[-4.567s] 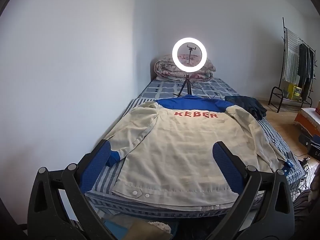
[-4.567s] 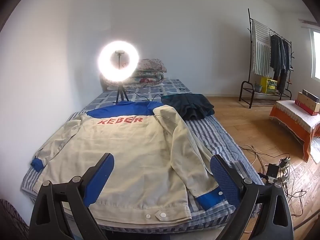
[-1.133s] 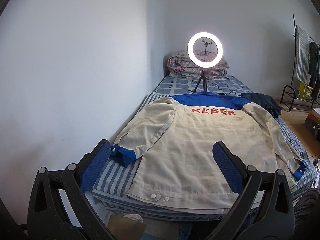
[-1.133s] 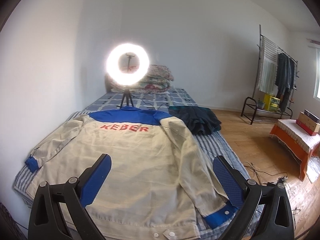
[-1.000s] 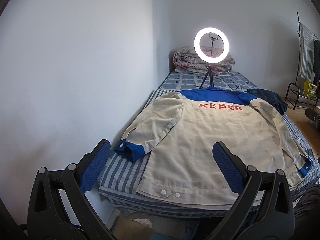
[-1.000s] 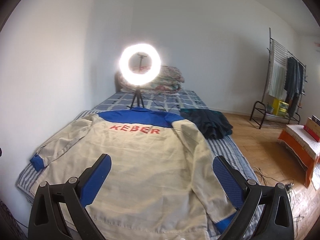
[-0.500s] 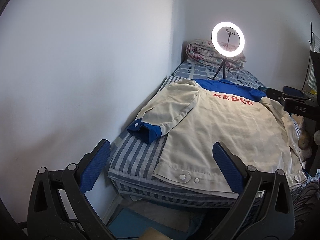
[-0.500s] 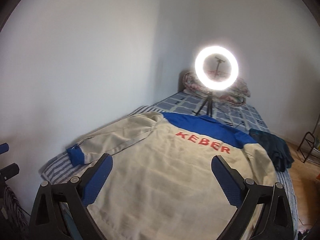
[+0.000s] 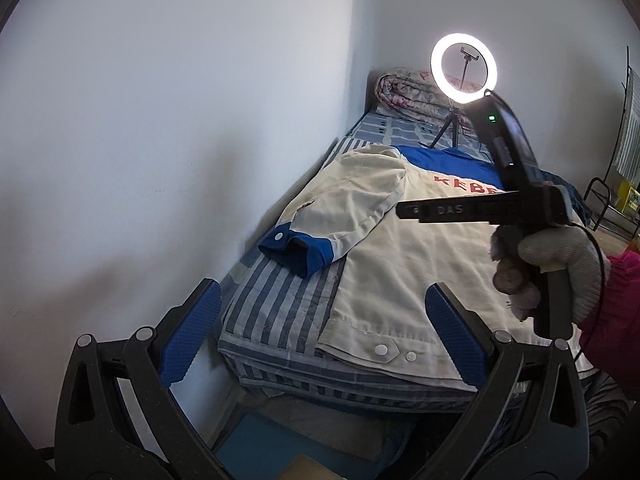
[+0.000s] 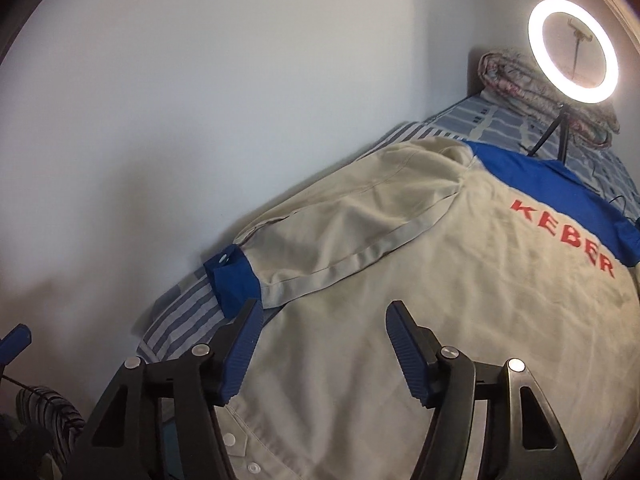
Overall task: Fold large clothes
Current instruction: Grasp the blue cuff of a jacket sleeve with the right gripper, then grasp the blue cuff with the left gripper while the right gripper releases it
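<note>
A beige jacket [image 9: 420, 256] with a blue yoke and red letters lies back-up and spread flat on the striped bed [image 9: 276, 308]. Its left sleeve ends in a blue cuff [image 9: 296, 250] near the wall. My left gripper [image 9: 320, 320] is open and empty, held off the bed's near corner. My right gripper [image 10: 324, 332] is open and empty, low over the jacket [image 10: 440, 280] beside the blue cuff [image 10: 232, 280]. The right tool, held by a gloved hand [image 9: 552, 276], shows at the right of the left wrist view.
A lit ring light [image 9: 464, 68] on a tripod stands at the far end of the bed in front of a rolled quilt [image 9: 404, 92]. A white wall [image 9: 160, 140] runs along the bed's left side. A clothes rack [image 9: 624, 140] stands at far right.
Both grippers have swung left toward the wall side and closer to the bed. The right gripper has dropped low over the jacket near the left sleeve. Its jaws stand narrower than before.
</note>
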Demonstrator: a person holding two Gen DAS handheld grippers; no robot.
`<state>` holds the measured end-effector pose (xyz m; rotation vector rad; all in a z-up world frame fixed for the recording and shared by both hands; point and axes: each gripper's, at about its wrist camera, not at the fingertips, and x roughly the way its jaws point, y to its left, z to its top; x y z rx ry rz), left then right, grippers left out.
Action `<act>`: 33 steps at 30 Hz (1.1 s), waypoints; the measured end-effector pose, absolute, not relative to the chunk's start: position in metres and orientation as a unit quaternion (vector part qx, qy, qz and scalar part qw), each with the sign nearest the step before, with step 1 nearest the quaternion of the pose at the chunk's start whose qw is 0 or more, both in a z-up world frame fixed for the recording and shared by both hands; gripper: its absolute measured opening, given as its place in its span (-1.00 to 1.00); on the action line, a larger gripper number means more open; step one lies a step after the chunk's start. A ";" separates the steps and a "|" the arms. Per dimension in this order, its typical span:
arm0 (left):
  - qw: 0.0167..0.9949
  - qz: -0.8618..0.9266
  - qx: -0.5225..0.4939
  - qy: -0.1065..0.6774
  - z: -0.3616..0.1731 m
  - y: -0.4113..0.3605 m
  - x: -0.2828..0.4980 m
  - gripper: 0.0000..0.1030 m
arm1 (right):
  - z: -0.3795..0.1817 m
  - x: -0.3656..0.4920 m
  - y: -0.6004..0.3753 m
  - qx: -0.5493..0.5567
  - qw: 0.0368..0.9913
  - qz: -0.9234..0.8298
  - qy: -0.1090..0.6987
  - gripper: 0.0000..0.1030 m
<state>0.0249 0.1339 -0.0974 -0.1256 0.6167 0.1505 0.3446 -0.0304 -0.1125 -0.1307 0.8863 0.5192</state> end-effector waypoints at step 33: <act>0.941 0.072 -0.056 0.326 -0.111 0.148 0.056 1.00 | -0.198 0.420 -0.011 0.224 0.689 0.317 0.612 -0.73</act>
